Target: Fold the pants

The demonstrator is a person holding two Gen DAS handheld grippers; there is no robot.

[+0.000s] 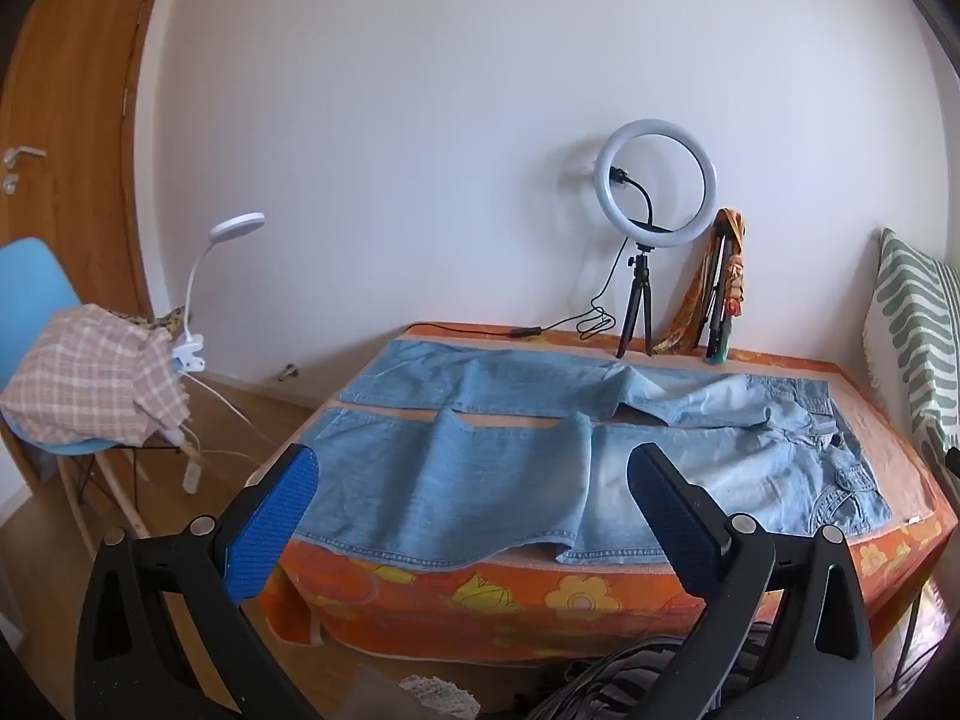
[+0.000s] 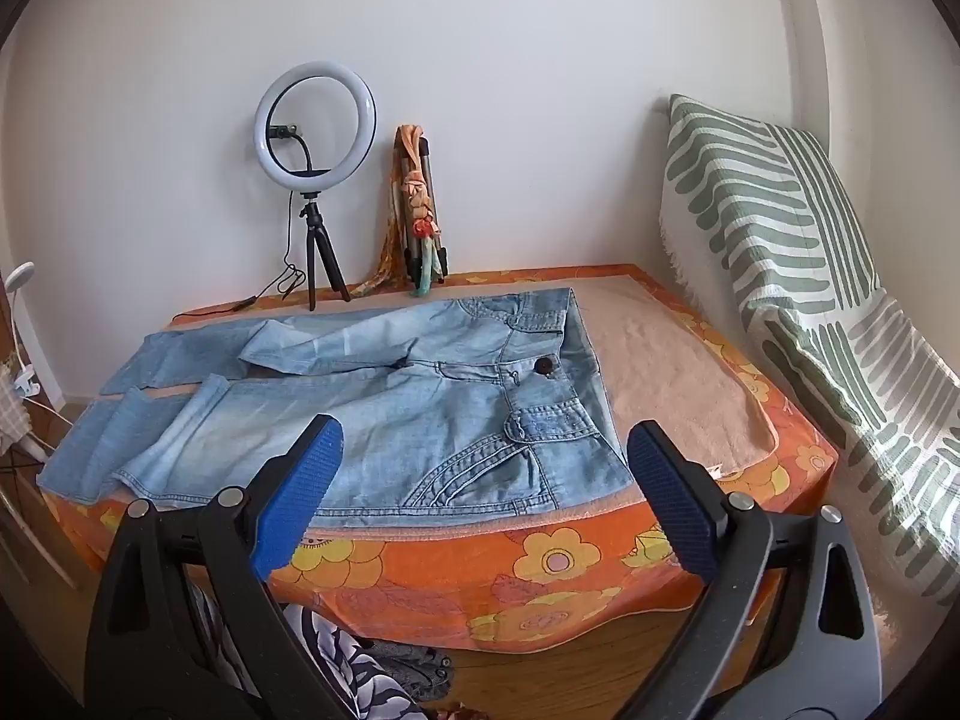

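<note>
Pale denim pants (image 1: 540,468) are lying spread flat on the surface (image 1: 540,606) with the orange flowered cloth, long axis running left to right, legs pointing left and waistband (image 2: 579,372) sitting at the right. The near leg's hem end is lying doubled back on itself; the far leg is lying alongside it nearer the wall. Both claws are hovering off the near edge, touching nothing. The left claw (image 1: 474,474) is spread wide and facing the leg end, so it is looking like the nearer one for the hems. The right claw (image 2: 483,450) is also spread wide and facing the waist and pocket area. Folding is not yet looking started. A ring light (image 1: 655,183) is standing at the back.
</note>
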